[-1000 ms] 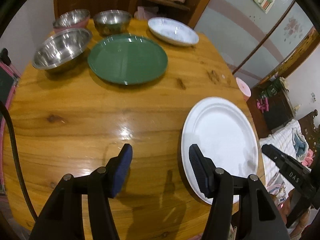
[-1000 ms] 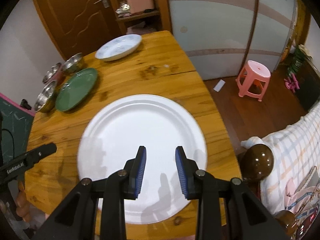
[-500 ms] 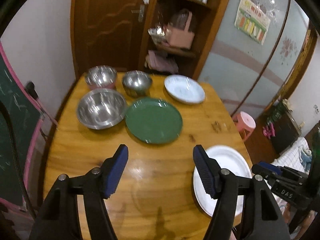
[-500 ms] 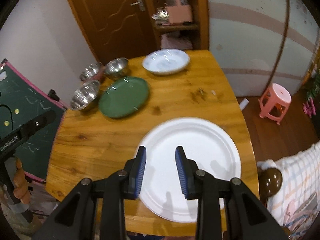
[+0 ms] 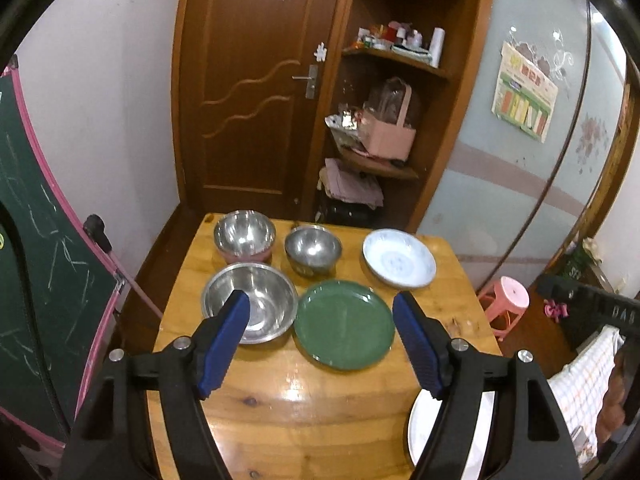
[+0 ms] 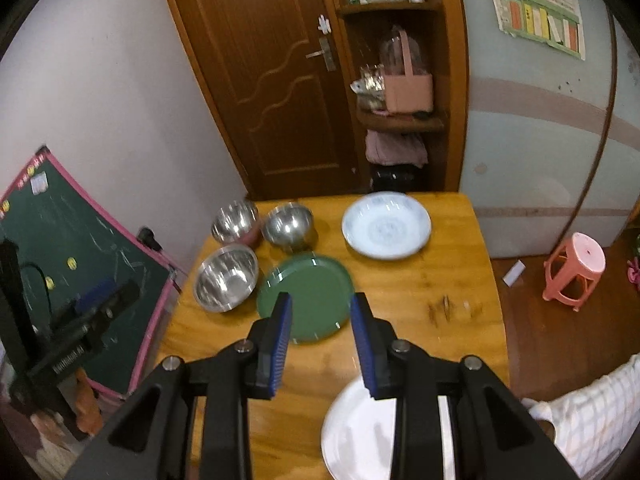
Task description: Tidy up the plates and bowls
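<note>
Both grippers have risen and drawn back from the table since a second ago, so each camera now takes in the whole table and the room behind it, where before the white plate filled the right view. The left gripper [image 5: 320,344] holds nothing; its jaws are opening and already stand wide apart over the table. The right gripper [image 6: 320,344] is also empty, its jaws a narrow gap apart and unchanged in width.

The white plate [image 6: 360,432] lies flat at the table's near right corner, below the right gripper, partly hidden by its fingers. It stands well apart from the other dishes. The green plate [image 5: 345,326] lies near the middle of the table [image 5: 280,420]. A patterned plate [image 5: 399,258] sits by the far right edge. Three steel bowls cluster at the far left: a large bowl [image 5: 256,300] just beside the green plate, a pink-sided bowl [image 5: 245,236] at the far left corner, and a small bowl [image 5: 313,250] next to it.

Nothing is stacked yet: every plate and bowl rests singly. The pull-back likely means the white plate is left where it is for now, and sorting has yet to start in earnest, probably nesting bowls and piling plates.
</note>
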